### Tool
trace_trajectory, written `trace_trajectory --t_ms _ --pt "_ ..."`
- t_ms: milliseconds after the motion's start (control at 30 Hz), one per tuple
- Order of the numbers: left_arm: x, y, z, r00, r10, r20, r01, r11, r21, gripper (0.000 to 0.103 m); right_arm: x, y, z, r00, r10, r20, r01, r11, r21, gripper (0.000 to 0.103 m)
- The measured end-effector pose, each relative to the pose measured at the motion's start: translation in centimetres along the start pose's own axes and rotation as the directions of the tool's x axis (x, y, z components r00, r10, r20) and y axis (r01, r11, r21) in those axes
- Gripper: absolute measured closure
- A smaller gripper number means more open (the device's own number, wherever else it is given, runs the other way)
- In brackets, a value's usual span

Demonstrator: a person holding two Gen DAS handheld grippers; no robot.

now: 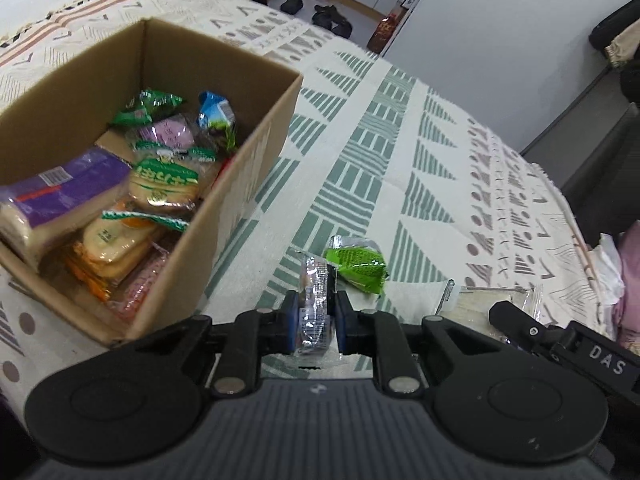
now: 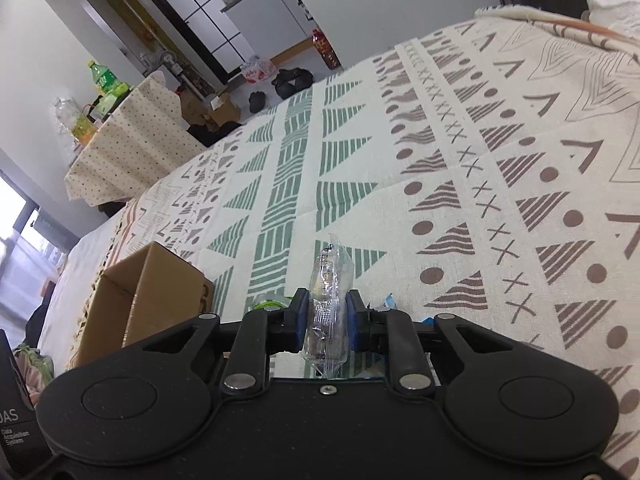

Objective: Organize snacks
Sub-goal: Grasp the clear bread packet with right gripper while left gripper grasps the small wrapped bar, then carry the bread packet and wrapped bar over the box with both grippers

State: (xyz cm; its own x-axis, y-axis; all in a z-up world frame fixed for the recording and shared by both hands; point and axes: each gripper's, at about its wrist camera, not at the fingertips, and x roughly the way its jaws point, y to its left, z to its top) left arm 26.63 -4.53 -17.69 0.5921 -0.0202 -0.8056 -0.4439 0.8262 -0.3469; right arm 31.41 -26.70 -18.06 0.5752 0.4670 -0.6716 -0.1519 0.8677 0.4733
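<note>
An open cardboard box (image 1: 224,184) sits on the patterned cloth at left, filled with several wrapped snacks, among them a purple bread pack (image 1: 60,196). My left gripper (image 1: 315,312) is shut on a silvery snack packet (image 1: 316,300), held above the cloth just right of the box. A green snack packet (image 1: 358,264) lies on the cloth beyond it. My right gripper (image 2: 327,320) is shut on a clear-wrapped snack (image 2: 330,300), held upright above the cloth. The box also shows in the right wrist view (image 2: 148,300), to the left of the gripper.
The other gripper's black body (image 1: 568,344) shows at lower right over a clear wrapped snack (image 1: 476,300). The cloth's edge drops off at the far side toward the floor, with shoes (image 1: 332,20) there. A small covered table with bottles (image 2: 120,136) stands beyond.
</note>
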Motion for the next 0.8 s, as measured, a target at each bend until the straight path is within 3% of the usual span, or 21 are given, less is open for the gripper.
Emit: trace_trajectory --t_ms 300,800 --pt "-3.3 0.1 0.1 0.999 -0.041 0.012 0.040 0.998 0.046 0.086 -2.3 0.6 -0.2 0.997 -0.038 0.067 0.039 0.999 -0.012 0.083" --pt "-8.5 2.3 0.6 0.995 -0.067 0.068 0.064 0.997 0.043 0.086 -5.4 3.3 -3.0 0.993 0.002 0.117 0.002 1.000 -0.031 0.083"
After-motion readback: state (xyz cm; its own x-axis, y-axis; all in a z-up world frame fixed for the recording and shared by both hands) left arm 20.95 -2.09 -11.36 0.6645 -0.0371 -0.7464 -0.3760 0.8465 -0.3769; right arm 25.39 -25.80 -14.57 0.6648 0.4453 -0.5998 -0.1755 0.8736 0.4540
